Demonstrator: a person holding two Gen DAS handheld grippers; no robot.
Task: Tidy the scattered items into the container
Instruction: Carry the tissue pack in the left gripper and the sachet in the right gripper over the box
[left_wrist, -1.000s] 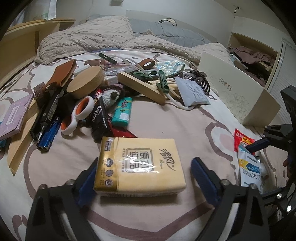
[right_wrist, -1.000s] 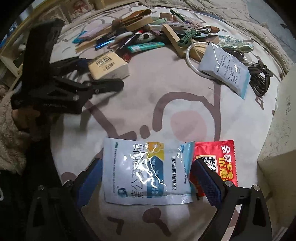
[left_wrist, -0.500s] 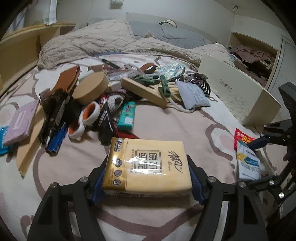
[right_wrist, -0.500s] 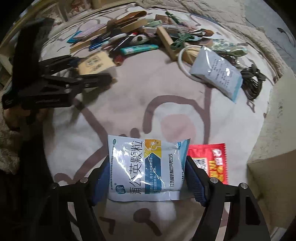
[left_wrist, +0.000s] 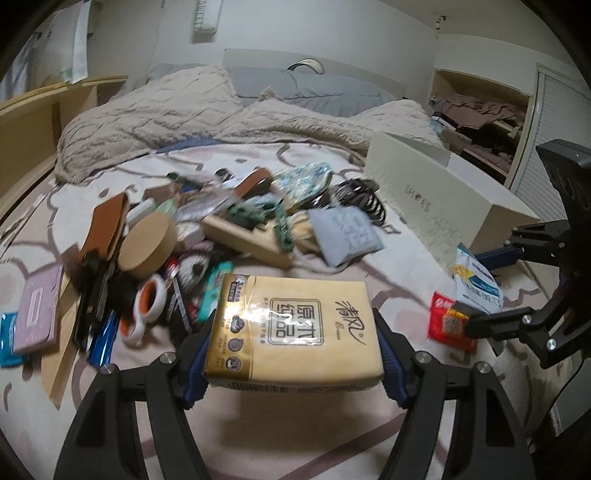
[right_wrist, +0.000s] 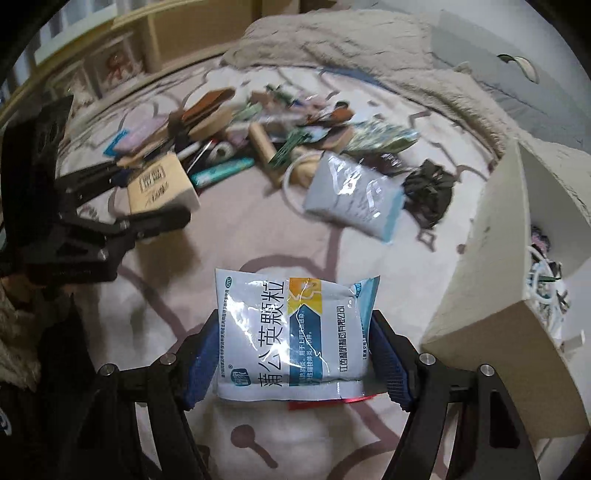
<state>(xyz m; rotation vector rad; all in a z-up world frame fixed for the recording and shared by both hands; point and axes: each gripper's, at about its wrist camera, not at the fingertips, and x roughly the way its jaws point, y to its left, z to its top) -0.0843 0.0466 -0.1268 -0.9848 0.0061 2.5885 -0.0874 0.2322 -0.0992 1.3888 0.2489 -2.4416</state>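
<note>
My left gripper (left_wrist: 291, 363) is shut on a yellow tissue pack (left_wrist: 295, 328) and holds it above the bed. My right gripper (right_wrist: 295, 365) is shut on a white and blue medicine sachet (right_wrist: 291, 332), lifted off the sheet. The cream shoe box (left_wrist: 436, 199) stands at the right; its open inside shows in the right wrist view (right_wrist: 517, 258). A red sachet (left_wrist: 448, 325) lies on the sheet near the right gripper, and only its edge (right_wrist: 332, 398) peeks from under the medicine sachet. The left gripper with the tissue pack (right_wrist: 162, 184) shows at the left of the right wrist view.
A heap of scattered items (left_wrist: 192, 236) lies mid-bed: round wooden box (left_wrist: 147, 243), tape rolls (left_wrist: 147, 310), grey pouch (left_wrist: 347, 232), black hair clip (left_wrist: 362, 199), purple notebook (left_wrist: 37, 310). A rumpled blanket (left_wrist: 184, 110) is behind. Wooden shelves (left_wrist: 37, 118) stand at the left.
Both grippers closed on their items and lifted them: the left on the tissue pack, the right on the medicine sachet. The right view has swung toward the shoe box.
</note>
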